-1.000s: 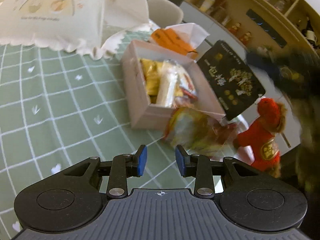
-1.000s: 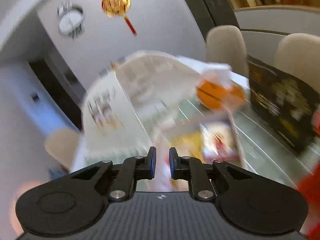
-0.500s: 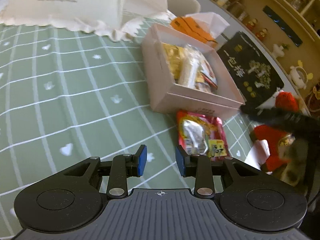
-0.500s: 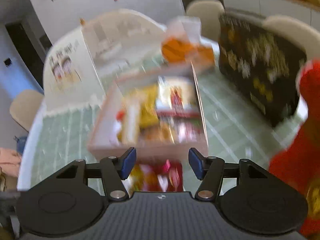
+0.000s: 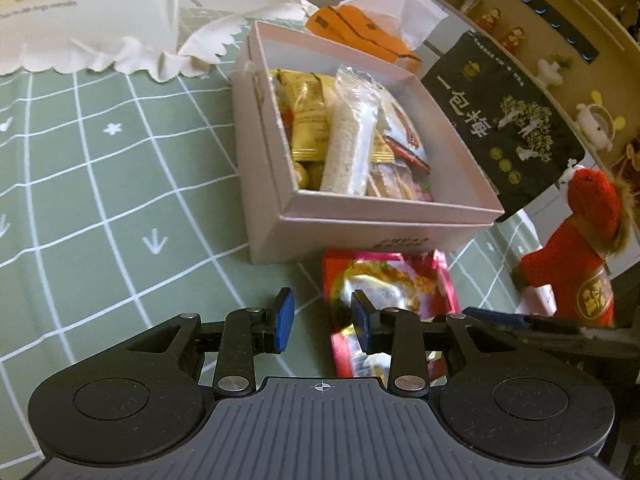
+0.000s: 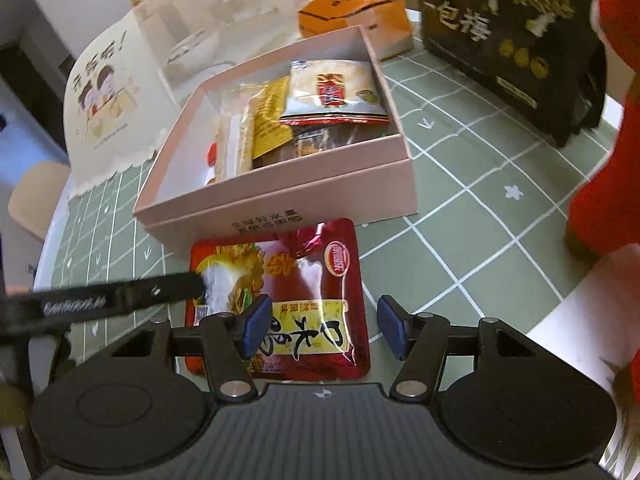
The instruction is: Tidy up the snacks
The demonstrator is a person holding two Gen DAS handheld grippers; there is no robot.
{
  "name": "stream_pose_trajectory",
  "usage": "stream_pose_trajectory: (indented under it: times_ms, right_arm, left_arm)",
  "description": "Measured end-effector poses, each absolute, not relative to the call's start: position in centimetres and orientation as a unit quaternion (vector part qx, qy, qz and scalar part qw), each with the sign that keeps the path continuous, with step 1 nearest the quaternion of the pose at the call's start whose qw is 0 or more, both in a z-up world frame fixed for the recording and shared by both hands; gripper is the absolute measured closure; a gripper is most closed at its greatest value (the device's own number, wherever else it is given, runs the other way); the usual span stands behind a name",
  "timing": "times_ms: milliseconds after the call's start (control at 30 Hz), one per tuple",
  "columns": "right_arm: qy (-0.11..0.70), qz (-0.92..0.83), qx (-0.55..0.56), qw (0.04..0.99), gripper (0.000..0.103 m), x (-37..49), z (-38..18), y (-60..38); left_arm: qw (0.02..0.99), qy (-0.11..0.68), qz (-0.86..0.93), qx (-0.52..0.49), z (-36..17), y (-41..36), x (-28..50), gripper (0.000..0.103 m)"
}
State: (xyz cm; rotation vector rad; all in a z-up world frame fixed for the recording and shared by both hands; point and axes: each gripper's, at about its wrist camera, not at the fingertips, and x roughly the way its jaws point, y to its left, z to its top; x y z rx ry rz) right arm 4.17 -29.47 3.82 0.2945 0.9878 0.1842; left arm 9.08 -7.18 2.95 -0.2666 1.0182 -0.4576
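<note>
One pink box (image 5: 360, 232) sits on my green checked tabletop (image 5: 100, 200), its top off. Inside it I count at least four wrapped snacks: one yellow packet (image 5: 308, 120), one clear bag of pale sticks (image 5: 350, 140), one silver-and-red packet (image 6: 332, 92), and one brownish packet (image 6: 320, 140) below that; anything deeper is hidden.

One red snack pouch (image 6: 316, 300) lies flat on the tabletop, just in front of the box's near wall and touching or almost touching it.

My right gripper (image 6: 323, 330) hangs over the pouch with its fingers spread wide, holding nothing. My left gripper (image 5: 322, 318) is also released and empty; its right finger overlaps the pouch's left part in the left wrist view, its left finger is over bare cloth.

Behind the box stand one orange carton (image 6: 356, 20), one black bag with gold print (image 5: 512, 120), and one white paper bag (image 5: 80, 8). One red plush toy (image 5: 576, 248) stands to the right.
</note>
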Motion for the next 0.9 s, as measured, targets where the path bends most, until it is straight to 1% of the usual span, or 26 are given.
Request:
stream_pose_trajectory:
  times_ms: [33, 100, 133, 200, 367, 467, 567, 600, 667, 767, 900]
  right_arm:
    - [0.472, 0.096, 0.138, 0.866, 0.043, 4.1, 3.9, -29.3]
    - [0.472, 0.111, 0.138, 0.863, 0.038, 4.1, 3.9, -29.1]
    - [0.473, 0.122, 0.138, 0.861, 0.033, 4.1, 3.8, -28.9]
    - [0.473, 0.138, 0.128, 0.860, 0.030, 3.9, 3.8, -28.2]
    - [0.461, 0.174, 0.104, 0.864, 0.030, 2.5, 3.8, -26.8]
    - [0.462, 0.197, 0.065, 0.862, 0.030, 1.3, 4.1, -25.1]
    - [0.467, 0.262, 0.032, 0.844, 0.031, -0.3, 5.0, -22.4]
    - [0.464, 0.277, 0.021, 0.841, 0.032, -0.9, 5.3, -21.9]
    - [0.445, 0.277, -0.006, 0.851, 0.032, -1.6, 6.3, -21.8]
    - [0.420, 0.258, -0.016, 0.870, 0.030, -1.0, 7.1, -23.0]
    - [0.426, 0.276, -0.009, 0.862, 0.030, 2.0, 6.1, -23.1]
  left_arm:
    - [0.837, 0.484, -0.221, -0.130, 2.9, -7.3, 9.2, 0.068]
    - [0.828, 0.490, -0.233, -0.142, 2.7, -7.5, 9.4, 0.068]
    - [0.826, 0.491, -0.235, -0.146, 2.6, -7.5, 9.4, 0.067]
    - [0.825, 0.492, -0.236, -0.144, 2.8, -7.3, 9.3, 0.067]
    - [0.812, 0.502, -0.250, -0.159, 3.1, -5.7, 9.3, 0.068]
    - [0.817, 0.497, -0.245, -0.161, 3.3, -5.0, 9.4, 0.067]
    - [0.834, 0.485, -0.214, -0.155, 3.7, -4.0, 10.1, 0.067]
    - [0.837, 0.482, -0.201, -0.164, 4.0, -3.1, 10.3, 0.067]
    - [0.846, 0.476, -0.175, -0.168, 5.0, -1.6, 9.9, 0.067]
    - [0.858, 0.470, -0.144, -0.147, 6.6, 0.2, 7.9, 0.067]
    - [0.832, 0.496, -0.154, -0.194, 5.9, 1.9, 4.8, 0.067]
